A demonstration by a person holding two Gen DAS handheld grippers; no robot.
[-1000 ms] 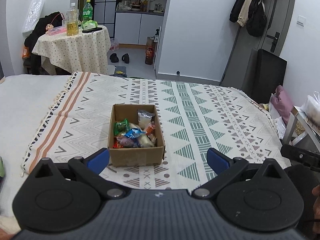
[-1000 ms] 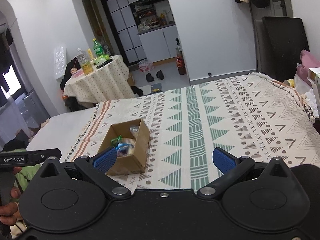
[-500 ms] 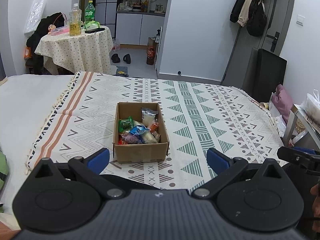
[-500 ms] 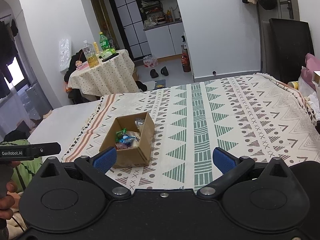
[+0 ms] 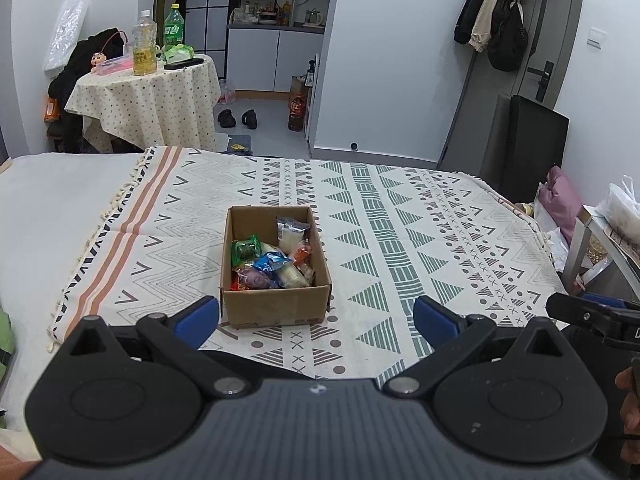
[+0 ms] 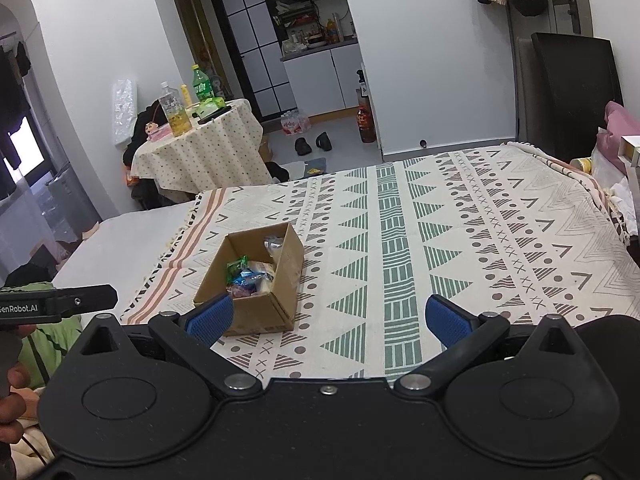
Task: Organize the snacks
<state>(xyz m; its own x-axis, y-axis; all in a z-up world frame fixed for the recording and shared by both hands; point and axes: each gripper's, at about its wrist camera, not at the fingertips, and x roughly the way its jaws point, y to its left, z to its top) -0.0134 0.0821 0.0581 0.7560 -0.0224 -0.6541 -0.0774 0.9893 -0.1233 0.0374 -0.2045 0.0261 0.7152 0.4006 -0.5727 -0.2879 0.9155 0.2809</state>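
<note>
— Lying across the bed [image 5: 48, 208]?
— Spreading over most of it, a patterned blanket [image 5: 400, 232] with green triangles and orange stripes.
— Standing beyond the bed?
— Sitting near the far left wall, a round desk [image 5: 152, 100] under a dotted cloth, carrying two bottles [image 5: 145, 48].
— Resting on the blanket?
— Sitting open-topped toward its near left part, a cardboard box [image 5: 276, 304], holding a heap of snacks [image 5: 272, 260]: green, blue, red and white packets, piled against the near and right walls.
— Hovering over the near edge?
— Hanging just short of the box, the left gripper [image 5: 316, 320], blue fingers [image 5: 198, 318] spread wide, gripping nothing. Floating to its right, the right gripper [image 6: 328, 320], fingers [image 6: 444, 320] likewise spread wide and empty, with the box just beyond the left finger.
</note>
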